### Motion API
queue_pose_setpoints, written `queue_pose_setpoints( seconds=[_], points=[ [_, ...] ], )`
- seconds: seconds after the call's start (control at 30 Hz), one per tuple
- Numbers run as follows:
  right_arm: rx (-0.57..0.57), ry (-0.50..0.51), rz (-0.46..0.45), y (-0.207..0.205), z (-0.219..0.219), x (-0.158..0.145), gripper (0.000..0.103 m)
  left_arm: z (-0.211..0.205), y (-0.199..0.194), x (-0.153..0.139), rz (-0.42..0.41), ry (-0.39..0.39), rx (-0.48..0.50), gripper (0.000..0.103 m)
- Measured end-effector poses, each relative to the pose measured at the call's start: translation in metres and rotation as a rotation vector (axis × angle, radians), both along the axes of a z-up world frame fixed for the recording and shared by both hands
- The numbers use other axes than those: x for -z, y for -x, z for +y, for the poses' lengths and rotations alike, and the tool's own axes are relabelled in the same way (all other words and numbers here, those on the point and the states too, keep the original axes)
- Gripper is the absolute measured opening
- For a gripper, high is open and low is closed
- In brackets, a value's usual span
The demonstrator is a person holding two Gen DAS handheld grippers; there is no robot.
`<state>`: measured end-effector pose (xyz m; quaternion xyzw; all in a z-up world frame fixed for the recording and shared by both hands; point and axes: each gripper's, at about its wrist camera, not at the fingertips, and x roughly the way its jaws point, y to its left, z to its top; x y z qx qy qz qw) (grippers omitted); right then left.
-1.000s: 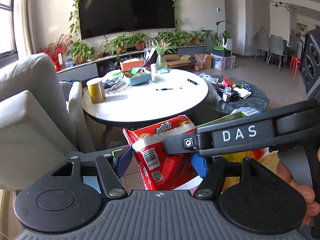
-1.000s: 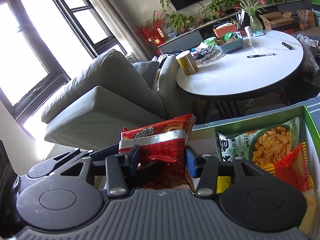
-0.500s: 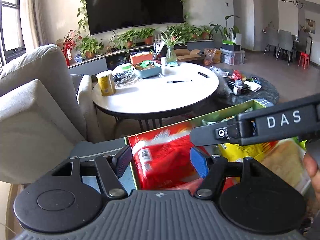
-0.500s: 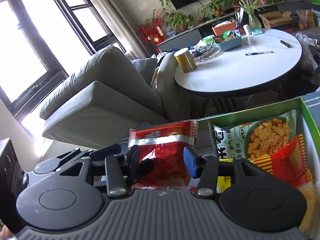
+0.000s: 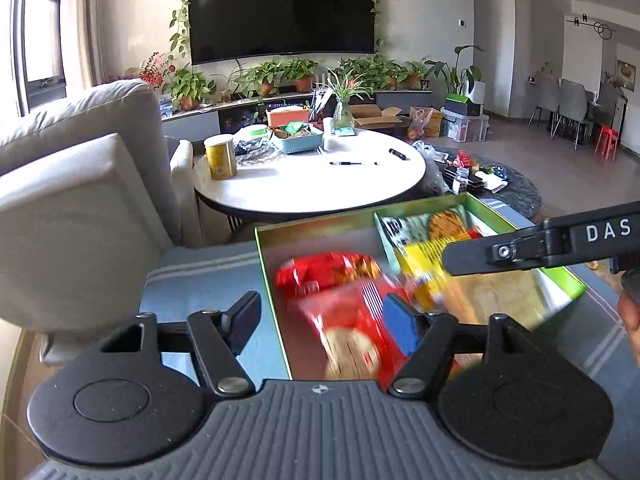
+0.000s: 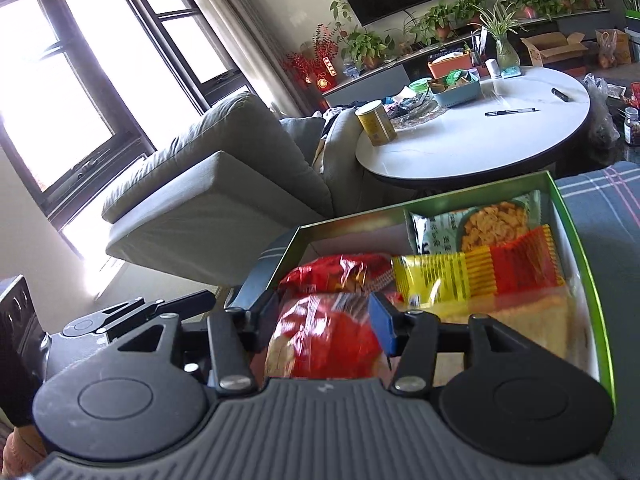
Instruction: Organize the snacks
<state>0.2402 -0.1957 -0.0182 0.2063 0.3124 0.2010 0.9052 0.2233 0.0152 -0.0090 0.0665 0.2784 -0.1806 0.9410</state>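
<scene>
Dropping into the near left corner of the green box (image 6: 576, 240), the red snack bag (image 6: 328, 336) is blurred in both wrist views and lies between the fingers of each claw, just in front of another red packet (image 6: 340, 272) already inside. The left gripper (image 5: 320, 316) stands about half open, its pads clear of the bag; the right gripper (image 6: 320, 320) is narrower, and its jaws have just been opening too, the blue pad (image 6: 382, 328) close beside the foil, so neither seems to have hold of it now. To finish the step well, both claws should open fully and back straight out toward the person, so no pad drags the bag's edge up over the box wall or disturbs the yellow packet (image 6: 436, 280) beside it. A second ago the bag stood upright, pinched at its silver seal by the right claw, above the box's near edge; now it lies low in the box, and the round white table (image 5: 312, 184) sits farther up the left wrist view.
</scene>
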Motion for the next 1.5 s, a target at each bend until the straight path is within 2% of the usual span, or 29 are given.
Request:
queue_pose_setpoints(
  seconds=[0.1,0.27,0.37,0.47,0.6,0.83,1.03,1.07,1.37,1.5],
  points=[
    [0.004,0.037,-0.013,0.019,-0.001,0.001,0.058,0.003,0.020,0.004,0.034,-0.018,-0.035,0.069],
    [-0.005,0.067,-0.012,0.050,-0.002,0.007,0.059,0.008,0.048,0.018,0.113,-0.054,-0.112,0.069],
    [-0.017,0.077,-0.003,0.065,-0.001,0.012,0.063,0.013,0.061,0.026,0.166,-0.024,-0.157,0.069],
    [-0.045,0.117,-0.013,0.081,0.004,0.018,0.064,0.013,0.069,0.033,0.214,0.001,-0.162,0.069],
    [-0.098,0.171,-0.025,0.098,0.013,0.025,0.064,0.008,0.074,0.038,0.250,0.002,-0.192,0.069],
    [-0.141,0.196,-0.028,0.120,0.017,0.036,0.067,0.002,0.082,0.049,0.326,0.016,-0.234,0.070],
    [-0.181,0.254,-0.034,0.136,0.025,0.048,0.073,-0.007,0.084,0.056,0.348,0.017,-0.263,0.070],
    [-0.193,0.261,-0.037,0.139,0.026,0.050,0.073,-0.009,0.084,0.056,0.348,0.017,-0.265,0.074],
    [-0.243,0.287,-0.024,0.147,0.031,0.062,0.075,-0.021,0.082,0.065,0.377,0.005,-0.250,0.078],
    [-0.259,0.297,-0.020,0.150,0.034,0.065,0.075,-0.017,0.081,0.068,0.380,0.028,-0.257,0.078]
  ],
)
